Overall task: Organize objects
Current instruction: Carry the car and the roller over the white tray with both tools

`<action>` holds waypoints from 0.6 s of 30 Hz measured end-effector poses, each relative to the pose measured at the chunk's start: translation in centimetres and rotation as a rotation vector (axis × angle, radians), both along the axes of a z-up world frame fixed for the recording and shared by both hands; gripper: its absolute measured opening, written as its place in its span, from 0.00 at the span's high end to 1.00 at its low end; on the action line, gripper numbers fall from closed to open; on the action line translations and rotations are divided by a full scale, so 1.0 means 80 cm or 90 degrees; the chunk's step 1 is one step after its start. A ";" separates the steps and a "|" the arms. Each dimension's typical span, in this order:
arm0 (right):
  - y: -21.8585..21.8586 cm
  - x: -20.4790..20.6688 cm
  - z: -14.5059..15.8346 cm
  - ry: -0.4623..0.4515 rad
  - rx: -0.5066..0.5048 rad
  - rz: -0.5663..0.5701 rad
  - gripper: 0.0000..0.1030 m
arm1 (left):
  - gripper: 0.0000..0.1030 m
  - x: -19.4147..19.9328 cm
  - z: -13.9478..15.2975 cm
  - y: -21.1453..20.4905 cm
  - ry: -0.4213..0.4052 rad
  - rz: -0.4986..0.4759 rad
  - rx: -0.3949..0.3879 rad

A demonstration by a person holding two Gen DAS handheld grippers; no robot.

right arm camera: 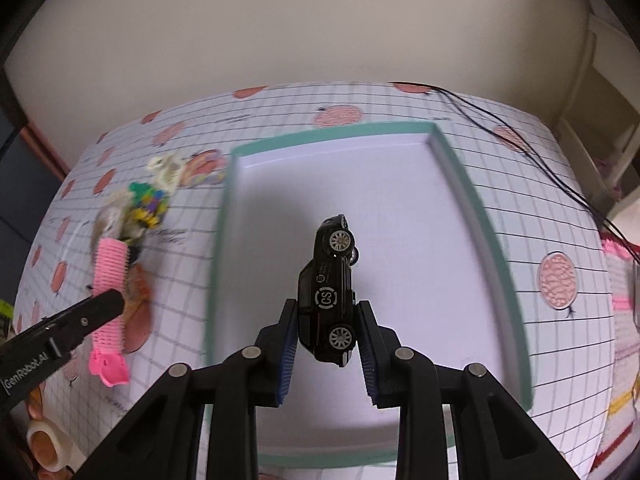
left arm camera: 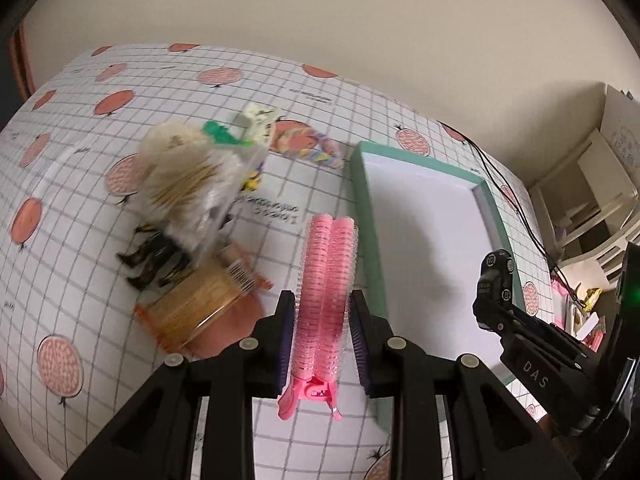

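Pink hair roller (left arm camera: 326, 292) in left fingers (left arm camera: 286, 332); black toy car (right arm camera: 330, 292) in right.

Glossy black toy car (right arm camera: 330, 292); bristly pink plastic hair roller clip (left arm camera: 326, 292).

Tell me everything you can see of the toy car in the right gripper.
The toy car is small, glossy black, seemingly die-cast, with silver spoked wheels and a white "CS" roundel on its door. It is turned on its side, long axis pointing away, pinched at the rear half by the right gripper, held above the white-floored, green-rimmed tray.
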State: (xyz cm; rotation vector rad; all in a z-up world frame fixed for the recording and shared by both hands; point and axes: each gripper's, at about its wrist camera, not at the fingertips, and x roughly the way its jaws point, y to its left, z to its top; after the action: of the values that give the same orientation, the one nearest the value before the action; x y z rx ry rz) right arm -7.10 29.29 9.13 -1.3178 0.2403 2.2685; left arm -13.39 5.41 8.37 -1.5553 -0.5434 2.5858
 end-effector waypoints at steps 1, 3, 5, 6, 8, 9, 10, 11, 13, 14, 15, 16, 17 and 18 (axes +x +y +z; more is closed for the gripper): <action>0.006 -0.001 -0.001 -0.001 0.002 -0.002 0.71 | 0.73 -0.008 0.000 0.004 0.001 -0.003 0.007; 0.019 0.000 0.000 -0.001 0.011 -0.006 0.71 | 0.73 -0.018 -0.002 0.011 0.002 -0.009 0.013; 0.031 0.000 0.000 -0.003 0.013 -0.010 0.71 | 0.73 -0.031 -0.005 0.019 0.000 -0.016 0.007; 0.037 0.000 0.000 -0.002 0.015 -0.014 0.71 | 0.73 -0.038 -0.007 0.024 0.001 -0.021 0.008; 0.050 -0.002 -0.001 0.000 0.016 -0.018 0.71 | 0.73 -0.048 -0.011 0.031 0.003 -0.027 0.016; 0.056 -0.003 -0.003 -0.002 0.014 -0.021 0.71 | 0.73 -0.053 -0.013 0.034 0.002 -0.030 0.018; 0.061 -0.005 -0.004 -0.002 0.016 -0.024 0.71 | 0.73 -0.059 -0.016 0.039 0.000 -0.033 0.017; 0.066 -0.006 -0.005 -0.001 0.017 -0.027 0.71 | 0.73 -0.063 -0.019 0.042 -0.001 -0.035 0.017; 0.077 -0.010 -0.008 0.004 0.010 -0.031 0.71 | 0.73 -0.074 -0.023 0.051 0.000 -0.041 0.017; 0.081 -0.013 -0.008 0.005 0.011 -0.033 0.71 | 0.73 -0.078 -0.025 0.053 0.000 -0.043 0.017; 0.085 -0.017 -0.009 0.005 0.016 -0.032 0.71 | 0.73 -0.084 -0.027 0.058 0.002 -0.047 0.018; 0.088 -0.020 -0.009 0.005 0.016 -0.029 0.71 | 0.73 -0.088 -0.029 0.062 0.004 -0.049 0.017; 0.092 -0.025 -0.009 0.007 0.016 -0.026 0.71 | 0.73 -0.092 -0.030 0.065 0.005 -0.052 0.016; 0.095 -0.028 -0.009 0.008 0.017 -0.026 0.71 | 0.73 -0.097 -0.033 0.070 0.007 -0.055 0.012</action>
State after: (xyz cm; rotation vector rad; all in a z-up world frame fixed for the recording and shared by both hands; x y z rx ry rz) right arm -9.35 36.90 8.38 -1.2742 0.2390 2.2382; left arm -21.18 11.03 5.77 -1.5223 -0.4863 2.5172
